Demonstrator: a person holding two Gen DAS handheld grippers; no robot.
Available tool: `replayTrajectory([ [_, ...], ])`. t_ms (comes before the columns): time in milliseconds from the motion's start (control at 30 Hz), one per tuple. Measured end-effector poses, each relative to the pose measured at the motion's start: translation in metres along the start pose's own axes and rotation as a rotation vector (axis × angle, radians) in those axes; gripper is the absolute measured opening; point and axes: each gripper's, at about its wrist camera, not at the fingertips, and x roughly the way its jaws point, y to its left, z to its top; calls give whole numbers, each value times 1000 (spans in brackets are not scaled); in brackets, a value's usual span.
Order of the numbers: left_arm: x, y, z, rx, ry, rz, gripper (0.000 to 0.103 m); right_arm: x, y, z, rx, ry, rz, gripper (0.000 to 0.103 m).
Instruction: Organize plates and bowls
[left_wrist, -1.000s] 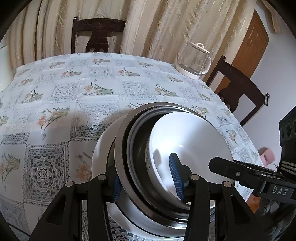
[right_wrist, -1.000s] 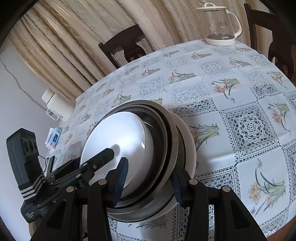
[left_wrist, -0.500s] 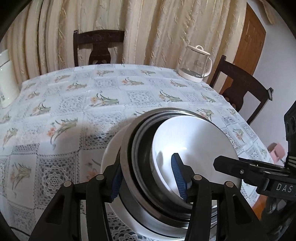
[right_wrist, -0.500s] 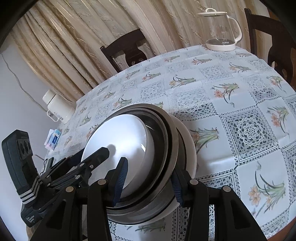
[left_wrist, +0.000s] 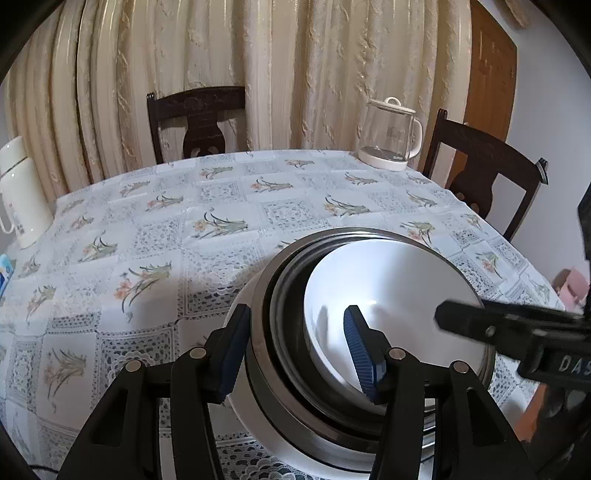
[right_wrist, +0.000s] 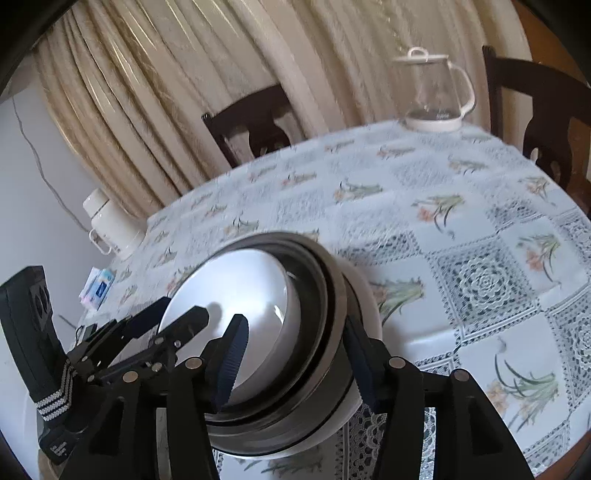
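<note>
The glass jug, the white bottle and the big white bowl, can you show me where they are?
glass jug (left_wrist: 388, 134), left wrist view, on its clear glass side.
white bottle (left_wrist: 20, 192), left wrist view, on its body.
white bowl (right_wrist: 240, 295), right wrist view, on its inside.

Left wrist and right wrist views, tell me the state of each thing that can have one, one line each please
Stack of nested steel and white bowls: gripped at opposite rims by both grippers; whether it is off the table cannot be told.
Left gripper: shut on the stack's rim.
Right gripper: shut on the stack's rim.
Clear glass kettle with white lid: upright, lid on, looks empty.
White thermos jug: upright, closed.
</note>
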Motion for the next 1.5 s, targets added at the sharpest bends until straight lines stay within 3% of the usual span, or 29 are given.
replayTrajectory([
  [100, -3, -3, -1, 15, -13, 14, 53, -6, 1, -1, -6, -40, -2, 63],
  [667, -25, -6, -11, 36, -95, 92, 64, -9, -6, -21, 52, -77, 11, 66],
  [800, -31, -6, -15, 35, -110, 106, 77, -15, -3, -28, 36, -103, 2, 70],
  [1133, -46, -4, -23, 28, -144, 148, 90, -23, 4, -34, -4, -138, -33, 76],
  [1333, -52, -6, -28, 43, -160, 164, 92, -24, 6, -36, -12, -145, -44, 82],
  [1500, -55, -7, -30, 47, -169, 176, 94, -29, 9, -39, -43, -168, -65, 92],
])
